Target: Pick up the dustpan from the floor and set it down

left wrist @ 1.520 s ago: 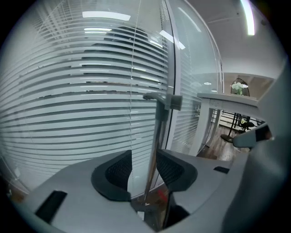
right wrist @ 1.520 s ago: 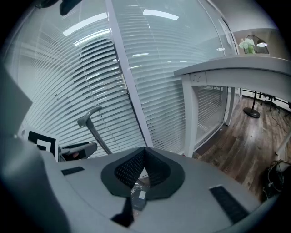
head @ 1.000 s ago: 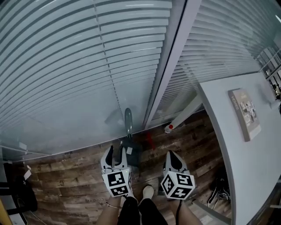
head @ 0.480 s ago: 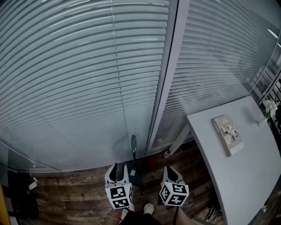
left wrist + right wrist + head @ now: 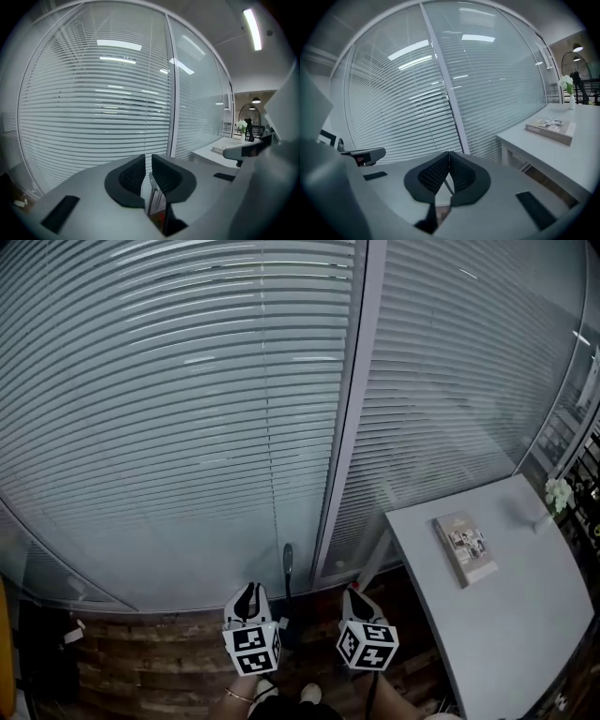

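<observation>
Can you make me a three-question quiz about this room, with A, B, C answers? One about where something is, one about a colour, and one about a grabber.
1. Where is the book? A on the floor; B on the table; C in a gripper.
2. What colour is the floor? A brown; B green; C white.
3. On the right gripper, how are the fingers? A wide apart; B closed together; C holding the book.

Answers:
1 B: it lies flat on the pale tabletop.
2 A: brown wooden planks show.
3 B: their tips touch.
</observation>
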`<state>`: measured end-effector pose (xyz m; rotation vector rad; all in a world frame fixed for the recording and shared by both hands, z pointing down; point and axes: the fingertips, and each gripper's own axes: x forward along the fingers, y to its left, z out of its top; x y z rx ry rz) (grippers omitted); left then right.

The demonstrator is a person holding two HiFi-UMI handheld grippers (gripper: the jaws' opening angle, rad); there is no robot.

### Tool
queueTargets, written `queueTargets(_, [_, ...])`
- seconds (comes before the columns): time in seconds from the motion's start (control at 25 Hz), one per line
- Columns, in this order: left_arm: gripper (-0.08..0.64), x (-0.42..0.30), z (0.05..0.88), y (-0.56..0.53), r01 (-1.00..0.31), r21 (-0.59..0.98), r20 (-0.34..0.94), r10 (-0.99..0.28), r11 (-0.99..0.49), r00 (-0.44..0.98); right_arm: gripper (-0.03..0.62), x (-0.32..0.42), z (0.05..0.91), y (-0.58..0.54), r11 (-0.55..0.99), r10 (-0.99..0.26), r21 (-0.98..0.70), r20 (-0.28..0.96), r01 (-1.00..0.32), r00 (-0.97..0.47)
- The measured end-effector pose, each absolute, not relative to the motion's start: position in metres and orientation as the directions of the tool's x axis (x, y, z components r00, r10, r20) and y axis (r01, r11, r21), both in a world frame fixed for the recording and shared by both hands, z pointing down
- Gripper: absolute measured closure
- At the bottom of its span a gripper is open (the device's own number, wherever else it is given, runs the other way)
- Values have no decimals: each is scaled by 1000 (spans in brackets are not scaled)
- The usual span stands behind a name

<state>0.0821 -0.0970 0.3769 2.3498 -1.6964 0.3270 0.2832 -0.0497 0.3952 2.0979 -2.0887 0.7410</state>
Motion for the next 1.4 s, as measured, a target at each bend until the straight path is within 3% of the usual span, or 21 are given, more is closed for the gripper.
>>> queueTargets(0.28, [541,70,340,-84,-943,90,274,-902,-320,333,560,281,353,-44,-42,-934,-245,355,-969,-49])
queueTargets(0.8, [541,40,329,-99,-926,74,281,-883,-371,377,560,246,333,-47,-18,-924,-115,382,-993,-27])
queueTargets(1.4, [541,39,332,-105,-910,65,281,-867,-410,411,560,239,332,-52,-47,-923,-108,384,-993,2])
